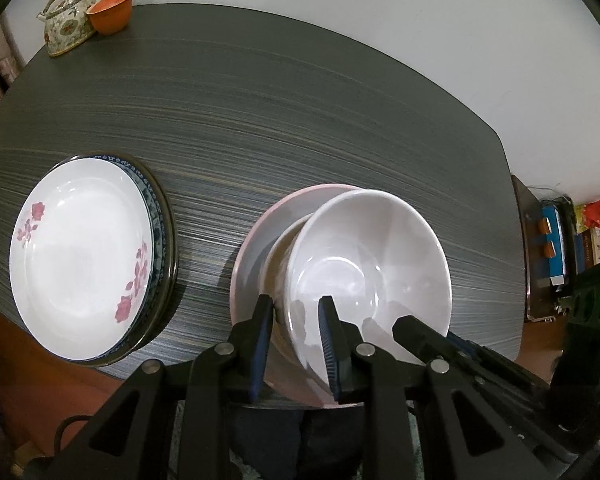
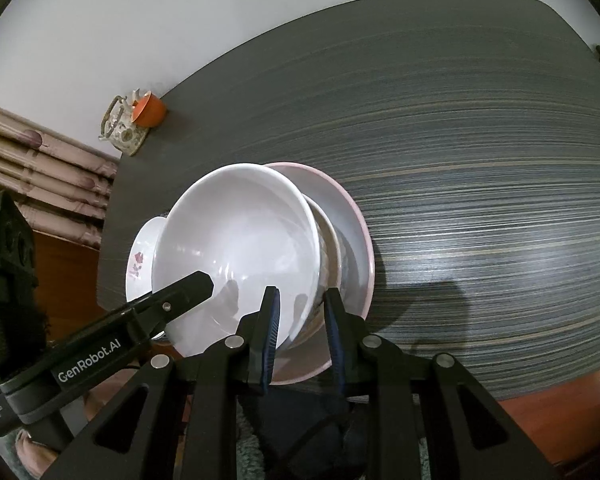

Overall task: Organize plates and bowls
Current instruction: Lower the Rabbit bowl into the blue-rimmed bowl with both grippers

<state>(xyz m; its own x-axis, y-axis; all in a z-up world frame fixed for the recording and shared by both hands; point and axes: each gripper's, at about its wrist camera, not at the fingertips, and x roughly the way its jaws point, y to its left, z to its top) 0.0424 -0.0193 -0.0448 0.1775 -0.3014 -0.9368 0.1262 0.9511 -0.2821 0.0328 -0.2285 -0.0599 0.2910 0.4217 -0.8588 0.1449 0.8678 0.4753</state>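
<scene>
- the left gripper [image 1: 296, 344] has its jaws drawn narrow and clamped on the near left rim of the white bowl [image 1: 376, 256]: one blue-padded finger sits outside the wall, the other inside.
- the right gripper [image 2: 302, 332] is likewise pinched on the same white bowl [image 2: 236, 248] at its near right rim, one finger inside, one outside.
- both grippers point steeply down at the table [image 1: 260, 112], side by side, each visible in the other's view.
- the white bowl sits tilted inside a second bowl [image 1: 280, 252], which rests in a pink-rimmed plate [image 1: 248, 264] near the table's near edge.
- to the left, a rose-patterned plate [image 1: 84, 256] tops a stack with a blue-patterned plate [image 1: 156, 216] below.
- at the far left corner stand a teapot [image 1: 66, 20] and an orange cup [image 1: 112, 10], touching.
</scene>
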